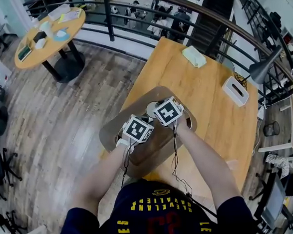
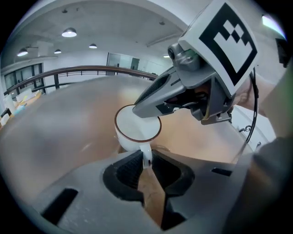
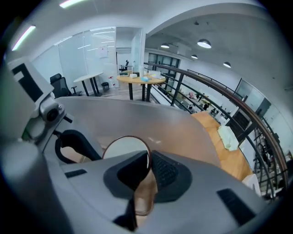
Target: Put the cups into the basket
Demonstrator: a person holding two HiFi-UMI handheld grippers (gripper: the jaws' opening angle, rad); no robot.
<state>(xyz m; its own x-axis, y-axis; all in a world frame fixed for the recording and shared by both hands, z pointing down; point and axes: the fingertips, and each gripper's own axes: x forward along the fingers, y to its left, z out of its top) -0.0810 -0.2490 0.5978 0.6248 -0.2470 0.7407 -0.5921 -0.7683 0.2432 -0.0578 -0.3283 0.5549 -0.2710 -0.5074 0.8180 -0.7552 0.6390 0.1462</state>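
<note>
Cup (image 2: 137, 130), white with a brown rim, is inside the tan basket (image 1: 112, 130), which stands on the wooden table (image 1: 210, 104) straight in front of the person. Both tools have hold of it. The left gripper (image 2: 145, 160) has its jaws narrow, the dark ribbed pads pinching the cup's white handle (image 2: 146, 157). The right gripper (image 3: 149, 164) comes in from the other side, jaws almost together, clamped over the cup's thin wall at the rim. In the head view the two marker cubes sit close side by side over the basket, the cup showing just beyond them. Whether the cup rests on the basket floor or hangs just above it, I cannot tell. Farther along the table lie a pale green cloth (image 1: 194, 56) and a white box (image 1: 235, 91).
</note>
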